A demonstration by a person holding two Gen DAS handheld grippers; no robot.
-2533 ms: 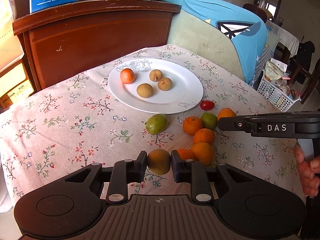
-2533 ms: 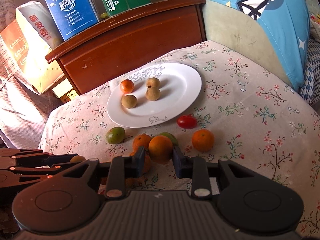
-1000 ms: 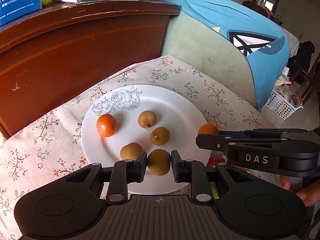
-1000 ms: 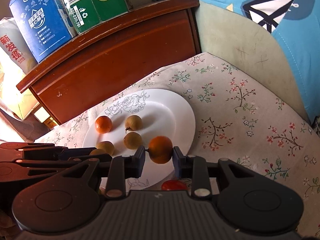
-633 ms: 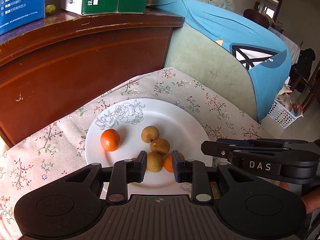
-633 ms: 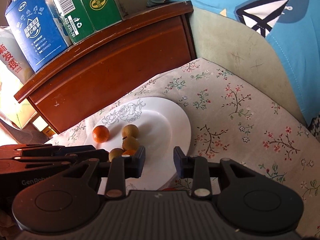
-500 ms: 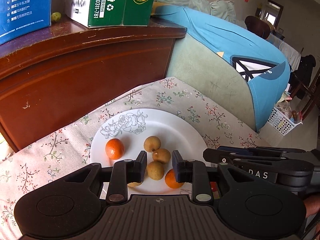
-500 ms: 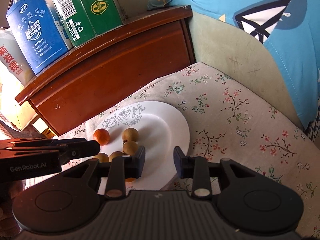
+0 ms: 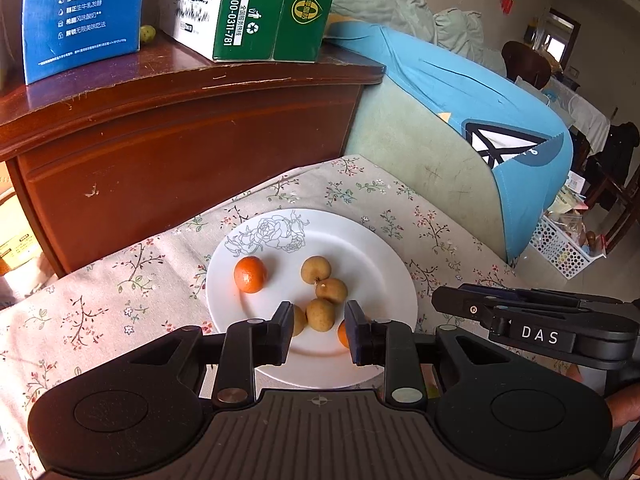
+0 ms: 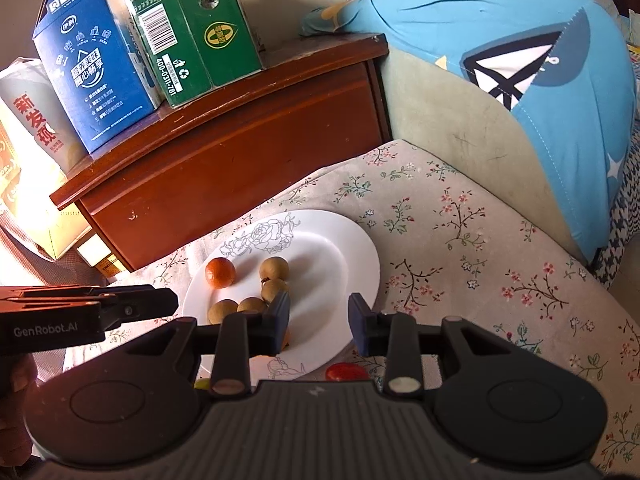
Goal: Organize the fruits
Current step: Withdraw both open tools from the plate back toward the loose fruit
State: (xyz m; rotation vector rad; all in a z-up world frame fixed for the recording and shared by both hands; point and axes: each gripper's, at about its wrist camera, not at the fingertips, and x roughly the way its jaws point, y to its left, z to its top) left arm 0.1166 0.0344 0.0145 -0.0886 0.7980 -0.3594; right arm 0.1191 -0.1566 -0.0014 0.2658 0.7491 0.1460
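A white plate (image 9: 360, 248) with a rose print sits on the floral tablecloth. On it lie one orange (image 9: 250, 274), several small brown fruits (image 9: 320, 314) and a second orange (image 9: 342, 334), which is partly hidden behind a finger. My left gripper (image 9: 318, 330) hovers open above the plate's near edge, with nothing pressed between its pads. My right gripper (image 10: 318, 322) is also open and empty above the plate (image 10: 340, 264). The two grippers are side by side. A red cherry tomato (image 10: 347, 372) lies just off the plate's near rim.
A dark wooden cabinet (image 9: 192, 152) stands behind the table and carries a blue carton (image 9: 80, 16) and a green carton (image 9: 260, 8). A sofa with a blue cushion (image 9: 480, 100) borders the table's far right. On the floor to the right is a white basket (image 9: 560, 248).
Both grippers carried fruit over the plate and let go: the brown fruit and the orange now lie on it. Both have since lifted and drawn back, jaws apart.
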